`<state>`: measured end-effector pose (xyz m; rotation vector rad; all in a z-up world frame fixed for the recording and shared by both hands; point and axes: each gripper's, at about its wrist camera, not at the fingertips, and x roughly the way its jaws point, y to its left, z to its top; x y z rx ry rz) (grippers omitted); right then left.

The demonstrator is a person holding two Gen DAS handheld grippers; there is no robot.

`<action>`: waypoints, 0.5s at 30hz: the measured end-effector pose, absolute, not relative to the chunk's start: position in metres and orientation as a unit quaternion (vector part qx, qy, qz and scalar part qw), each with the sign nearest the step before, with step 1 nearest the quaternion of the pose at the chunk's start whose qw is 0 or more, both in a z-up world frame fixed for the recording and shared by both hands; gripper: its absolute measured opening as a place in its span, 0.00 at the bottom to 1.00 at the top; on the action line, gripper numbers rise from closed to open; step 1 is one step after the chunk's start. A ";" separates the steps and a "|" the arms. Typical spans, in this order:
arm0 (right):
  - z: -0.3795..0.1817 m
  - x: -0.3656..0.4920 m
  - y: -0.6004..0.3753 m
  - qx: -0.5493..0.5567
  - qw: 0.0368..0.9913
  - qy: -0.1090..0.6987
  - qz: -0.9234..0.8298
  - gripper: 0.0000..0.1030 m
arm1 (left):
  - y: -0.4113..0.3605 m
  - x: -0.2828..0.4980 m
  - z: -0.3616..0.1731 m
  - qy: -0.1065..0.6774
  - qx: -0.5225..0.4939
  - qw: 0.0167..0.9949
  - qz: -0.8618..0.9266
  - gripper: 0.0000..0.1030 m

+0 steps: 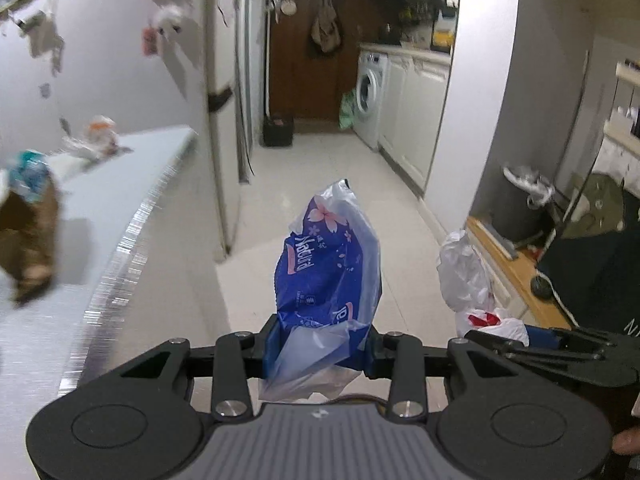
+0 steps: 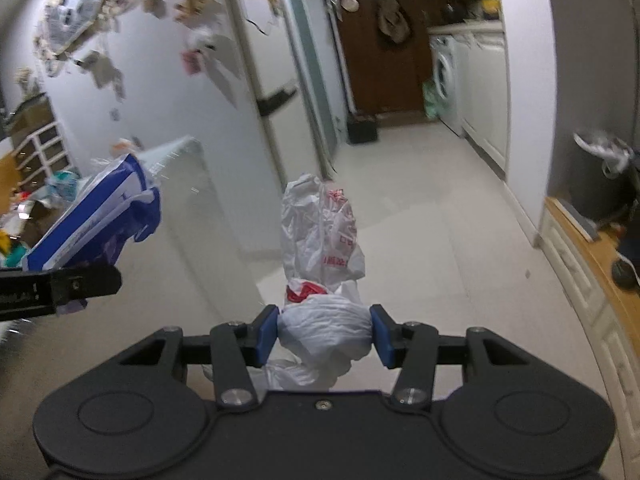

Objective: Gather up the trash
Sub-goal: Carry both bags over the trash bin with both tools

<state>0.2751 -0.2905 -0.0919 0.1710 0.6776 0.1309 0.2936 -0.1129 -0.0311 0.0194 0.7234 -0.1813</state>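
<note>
My left gripper (image 1: pixel 320 346) is shut on a crumpled blue plastic wrapper (image 1: pixel 328 256) printed with pink flowers and white letters; it sticks up from between the blue pads. My right gripper (image 2: pixel 324 334) is shut on a scrunched white plastic bag (image 2: pixel 320 236) with red print. In the left wrist view the white bag (image 1: pixel 466 268) and the right gripper (image 1: pixel 532 340) show at the right. In the right wrist view the blue wrapper (image 2: pixel 100 216) and the left gripper's black body (image 2: pixel 60 284) show at the left. Both bundles hang over the tiled floor.
A pale table (image 1: pixel 120 184) with a metal edge and loose litter (image 1: pixel 98 136) runs along the left. A dark bin (image 1: pixel 516 208) lined with a white bag stands at the right beside a wooden ledge (image 1: pixel 516 268). A white washing machine (image 1: pixel 370 96) stands at the corridor's far end.
</note>
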 end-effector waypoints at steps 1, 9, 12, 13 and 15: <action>-0.097 0.281 -0.293 0.086 0.935 0.340 0.057 0.49 | -0.119 0.301 -0.038 0.362 0.009 0.928 -0.090 0.38; -0.153 0.318 -0.310 0.117 0.903 0.413 0.022 0.49 | -0.148 0.355 -0.098 0.437 0.019 0.895 -0.092 0.38; -0.174 0.329 -0.314 0.128 0.890 0.438 0.011 0.49 | -0.150 0.368 -0.130 0.467 0.019 0.879 -0.094 0.38; -0.181 0.331 -0.316 0.132 0.885 0.446 0.011 0.49 | -0.148 0.372 -0.144 0.480 0.016 0.872 -0.095 0.38; -0.193 0.338 -0.317 0.140 0.875 0.463 0.007 0.49 | -0.144 0.379 -0.170 0.510 0.005 0.855 -0.093 0.38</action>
